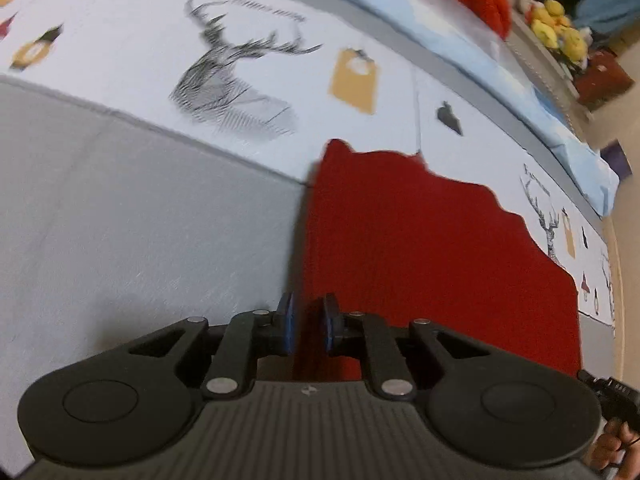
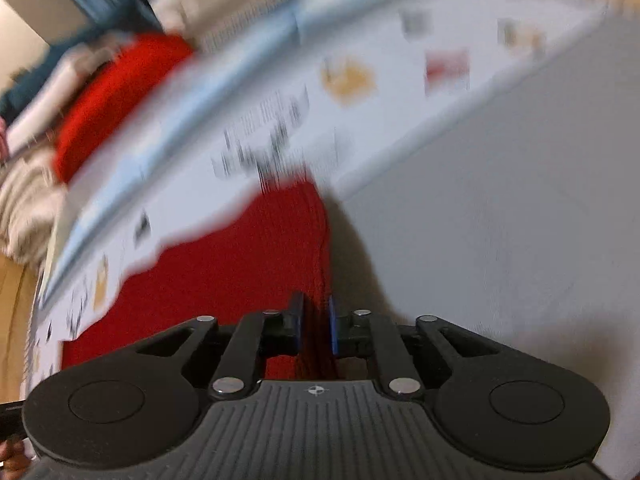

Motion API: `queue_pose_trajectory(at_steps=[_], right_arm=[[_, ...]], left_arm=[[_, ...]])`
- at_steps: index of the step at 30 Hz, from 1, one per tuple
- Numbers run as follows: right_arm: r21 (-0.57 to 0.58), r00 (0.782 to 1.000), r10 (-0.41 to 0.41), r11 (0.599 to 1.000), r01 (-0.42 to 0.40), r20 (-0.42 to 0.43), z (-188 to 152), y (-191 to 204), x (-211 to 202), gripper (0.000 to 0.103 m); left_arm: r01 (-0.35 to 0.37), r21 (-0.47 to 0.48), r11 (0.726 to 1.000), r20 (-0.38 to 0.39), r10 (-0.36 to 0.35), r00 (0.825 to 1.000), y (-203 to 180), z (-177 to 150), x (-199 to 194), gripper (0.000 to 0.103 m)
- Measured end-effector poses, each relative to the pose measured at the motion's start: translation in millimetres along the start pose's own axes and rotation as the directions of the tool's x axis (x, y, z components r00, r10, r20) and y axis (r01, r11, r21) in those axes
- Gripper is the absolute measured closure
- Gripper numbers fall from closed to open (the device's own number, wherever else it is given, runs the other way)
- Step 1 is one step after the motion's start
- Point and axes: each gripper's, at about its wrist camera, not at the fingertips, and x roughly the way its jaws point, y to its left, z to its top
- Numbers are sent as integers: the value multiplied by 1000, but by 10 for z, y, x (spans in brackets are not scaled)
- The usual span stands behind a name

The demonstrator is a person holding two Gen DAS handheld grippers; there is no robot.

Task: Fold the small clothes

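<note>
Red garment [image 1: 420,248] edge between left tool [image 1: 308,328] pads, right tool [image 2: 315,326] likewise

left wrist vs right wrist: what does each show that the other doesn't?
Left wrist only: a sharp deer print on the white sheet, yellow plush toys, and the left gripper at the red garment's left edge.
Right wrist only: a striped beige fabric and the right gripper at the garment's right edge, heavily blurred.
Both: red garment, grey cover, light blue bedding, cloth between narrow jaws.
</note>
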Motion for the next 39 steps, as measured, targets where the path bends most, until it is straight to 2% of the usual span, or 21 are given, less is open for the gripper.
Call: queue_pose_trajectory(at_steps=[2,4,6,8,9,10,11,13,15,18,20,22,24,27,29,30,32,34,35,37,39], right_arm=[[11,999,-41,999,41,-11,-41,-57,-14,79],[21,1000,3,1000,-3,2,-58,-76,-122,72],[2,999,30,1000,-30,-30,-106,-78,-191,65],[-26,995,-19,1000,16,-101,-187,-76,-130,65],[-34,989,-41,999,37,-142,-241,-94,-99,64],[-45,983,-50,998,43,-176,-287,-99,-72,64],[-64,978,-53,997,41,-202,-326,-84,-60,68],[-129,981,-63,991,39,-185,-383,3,-151,88],[-116,992,-27,993,12,-125,-369,16,-344,90],[-23,999,17,1000,-18,-51,-344,-91,-575,91],[-39,994,-36,999,33,-101,-401,-125,-499,91],[-102,975,-127,989,110,-182,-499,-117,-328,89],[-127,962,-180,980,156,-204,-531,-93,-253,86],[-185,974,-216,962,200,-71,-501,62,-469,80],[-282,977,-200,935,214,78,-511,219,-669,79],[-314,980,-167,930,193,109,-523,258,-729,79],[-315,994,-101,943,111,47,-555,244,-670,79],[-323,988,-142,939,116,-57,-629,178,-462,79],[-350,972,-207,923,158,-107,-683,155,-334,79],[-400,939,-303,890,218,-163,-753,103,-189,77],[-349,957,-255,917,194,-140,-705,92,-297,77]], left_arm=[[37,-13,999,-10,-37,999,65,-48,-112,59],[38,26,999,-59,-37,998,50,-127,-125,52],[12,101,995,-130,2,991,-29,-232,-48,52],[6,171,985,-183,25,983,-84,-356,54,53],[6,202,979,-200,35,979,-117,-412,85,58],[4,235,972,-205,45,978,-149,-462,94,80],[2,252,968,-196,49,979,-167,-489,70,89],[18,247,969,-143,18,990,-165,-498,-108,91],[52,229,972,-79,-35,996,-140,-485,-345,92],[-1,249,968,-99,26,995,-94,-551,-340,91],[-59,283,957,-162,108,981,-104,-621,-172,88],[-133,333,933,-156,194,968,-157,-642,-83,78],[-127,310,942,-108,168,980,-191,-619,-189,77],[-58,319,946,13,56,998,-288,-595,-466,77],[0,335,942,-23,9,1000,-381,-607,-421,77],[-1,345,939,-60,24,998,-397,-627,-326,77],[-75,394,916,-129,136,982,-422,-694,-66,78],[-131,453,882,-163,226,960,-432,-762,112,79],[-132,454,881,-159,226,961,-449,-748,105,79],[-115,402,908,-136,184,973,-430,-677,-16,78],[-94,375,922,-99,140,985,-402,-617,-110,77]])
